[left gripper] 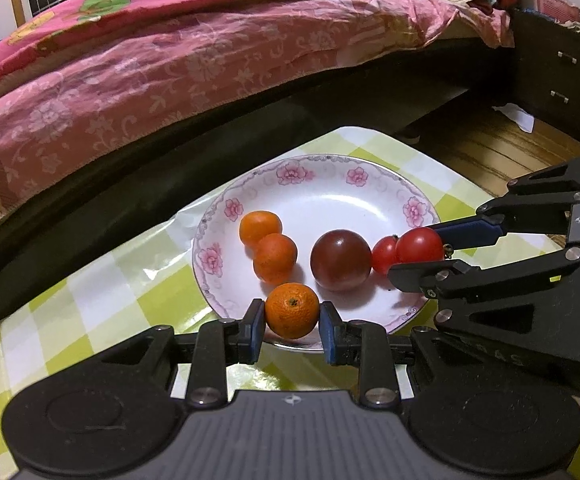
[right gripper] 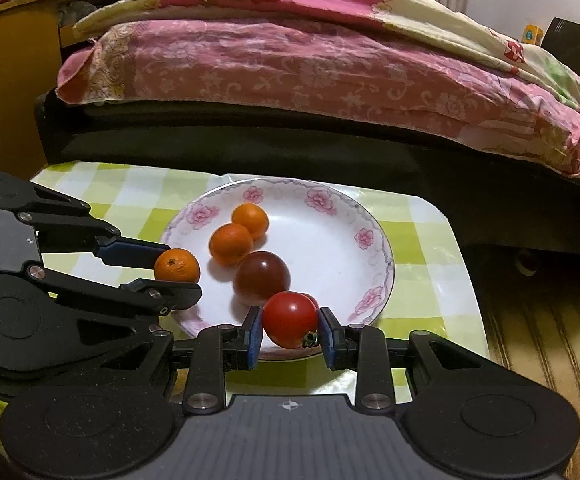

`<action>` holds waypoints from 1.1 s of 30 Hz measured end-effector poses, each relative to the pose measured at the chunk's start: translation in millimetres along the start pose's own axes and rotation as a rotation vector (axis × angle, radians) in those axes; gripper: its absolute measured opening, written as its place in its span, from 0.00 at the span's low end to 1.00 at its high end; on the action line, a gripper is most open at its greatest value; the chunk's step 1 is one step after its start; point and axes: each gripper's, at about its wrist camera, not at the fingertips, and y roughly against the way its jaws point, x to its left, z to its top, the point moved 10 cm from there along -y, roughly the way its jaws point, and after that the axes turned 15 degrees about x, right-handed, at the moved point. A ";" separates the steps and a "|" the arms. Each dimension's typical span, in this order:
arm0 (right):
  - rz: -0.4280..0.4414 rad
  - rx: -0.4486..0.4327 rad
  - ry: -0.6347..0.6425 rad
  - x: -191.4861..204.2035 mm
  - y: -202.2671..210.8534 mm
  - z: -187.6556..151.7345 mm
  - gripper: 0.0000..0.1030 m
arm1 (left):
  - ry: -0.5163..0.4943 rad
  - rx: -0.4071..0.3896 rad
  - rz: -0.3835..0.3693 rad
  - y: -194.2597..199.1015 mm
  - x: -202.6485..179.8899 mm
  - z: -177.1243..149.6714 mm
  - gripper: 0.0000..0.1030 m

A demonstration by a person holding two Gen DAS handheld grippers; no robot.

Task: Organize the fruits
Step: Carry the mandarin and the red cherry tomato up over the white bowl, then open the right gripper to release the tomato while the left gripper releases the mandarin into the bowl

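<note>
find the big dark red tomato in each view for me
Left wrist: dark red tomato sits centre-right in the plate, right of two oranges.
Right wrist: dark red tomato sits mid-plate, just beyond the held red tomato.
Shared landmark: the flowered plate.

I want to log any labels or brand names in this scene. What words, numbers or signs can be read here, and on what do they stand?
No readable words, brands or numbers in either view.
Faint raised characters on the right claw's black body, seen in the left wrist view: too blurred to read.
A small cross-in-circle mark, no text, on each claw's housing.
The plate bears only pink flowers.
</note>
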 end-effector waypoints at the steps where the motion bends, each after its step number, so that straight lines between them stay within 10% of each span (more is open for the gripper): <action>1: -0.003 0.002 0.002 -0.8 -1.9 0.1 0.26 | -0.002 -0.001 0.001 -1.3 -0.4 0.1 0.35; 33: -0.043 -0.008 0.016 -9.9 -24.6 7.4 0.28 | -0.004 0.005 0.031 -15.8 2.1 6.3 0.36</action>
